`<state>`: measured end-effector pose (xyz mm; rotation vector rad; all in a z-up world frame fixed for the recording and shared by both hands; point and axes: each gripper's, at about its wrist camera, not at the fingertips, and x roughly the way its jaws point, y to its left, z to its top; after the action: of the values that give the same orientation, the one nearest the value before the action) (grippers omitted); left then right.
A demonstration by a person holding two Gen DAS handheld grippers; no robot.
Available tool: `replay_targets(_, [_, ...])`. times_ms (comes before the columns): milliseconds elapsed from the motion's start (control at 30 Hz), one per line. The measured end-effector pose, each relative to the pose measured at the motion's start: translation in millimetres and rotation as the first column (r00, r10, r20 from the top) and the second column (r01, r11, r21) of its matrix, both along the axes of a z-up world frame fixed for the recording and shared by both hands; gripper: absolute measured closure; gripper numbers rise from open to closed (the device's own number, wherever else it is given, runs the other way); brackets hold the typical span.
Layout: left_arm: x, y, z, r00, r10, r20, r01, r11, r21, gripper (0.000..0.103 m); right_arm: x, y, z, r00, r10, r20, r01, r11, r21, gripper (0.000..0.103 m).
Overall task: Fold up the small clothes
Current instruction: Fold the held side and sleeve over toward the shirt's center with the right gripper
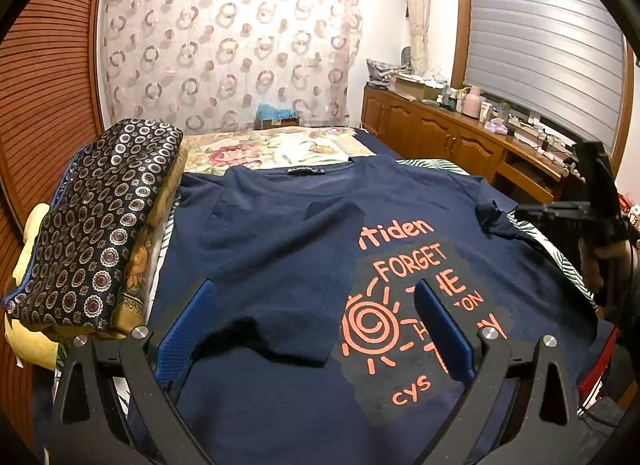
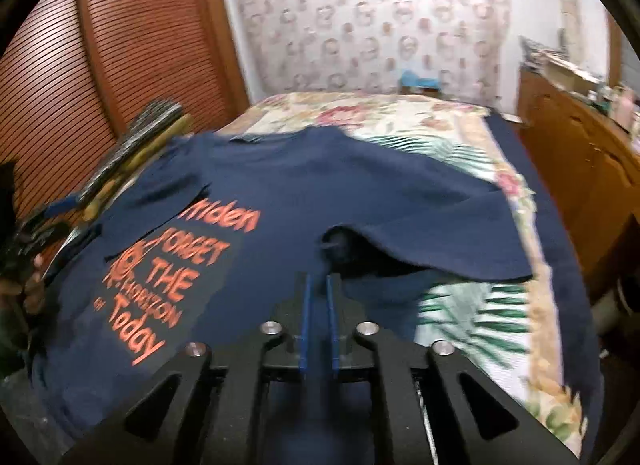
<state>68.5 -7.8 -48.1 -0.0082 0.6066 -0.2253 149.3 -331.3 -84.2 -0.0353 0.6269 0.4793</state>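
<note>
Navy cotton T-shirt (image 1: pixel 280 225) with orange printed lettering is lying face up across the floral bedspread (image 1: pixel 256 149), collar toward twelve o'clock, its left sleeve folded inward over the chest. The left gripper (image 1: pixel 316 329) is hovering low over the shirt's lower half with its blue-padded jaws spread wide and nothing between them; the folded sleeve edge is lying just beyond them. The right gripper (image 2: pixel 319 321) is sitting at six o'clock in its own view, jaws nearly together with a narrow slit showing between the pads and no cloth visibly pinched; the shirt's right sleeve (image 2: pixel 440 237) is lying just ahead toward one o'clock. A stack of patterned folded cloths (image 1: pixel 92 225) is resting at nine o'clock beside the shirt.
</note>
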Motion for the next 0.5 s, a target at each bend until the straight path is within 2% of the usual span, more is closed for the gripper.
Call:
replay_targets(67, [-1,-1,0,1.0,0.0,0.0,0.0,1.0,0.001,0.003,8,-13,1,0.998,-0.062,0.013,0.062,0.998,-0.023,0.074])
replay_targets(133, [-1,-1,0,1.0,-0.001,0.001,0.001,1.0,-0.002,0.003,18,-26,0,0.994,-0.11,0.009,0.11,0.994,-0.024,0.059])
replay_targets(167, [-1,-1,0,1.0,-0.001,0.0,0.001,1.0,-0.001,0.003,29,-37,-3,0.991,-0.136,-0.008,0.136,0.991,-0.012,0.049])
replay_targets(200, [-1,-1,0,1.0,-0.001,-0.001,0.001,1.0,-0.002,0.003,37,-40,-6,0.988,-0.155,-0.026,0.154,0.988,-0.004,0.043])
replay_targets(300, [-2,-4,-1,1.0,-0.004,-0.004,0.004,1.0,-0.001,0.003,67,-58,-19,0.97,-0.229,-0.083,0.229,0.973,-0.016,0.043])
replay_targets(367, [-2,-5,-1,1.0,-0.004,-0.005,0.004,1.0,0.0,0.003,88,-73,-32,0.949,-0.275,-0.155,0.279,0.96,0.008,0.043])
replay_targets(500, [-1,-4,-2,1.0,-0.003,-0.009,0.003,1.0,-0.004,0.003,116,-81,-46,0.93,-0.276,-0.244,0.301,0.951,0.071,0.043])
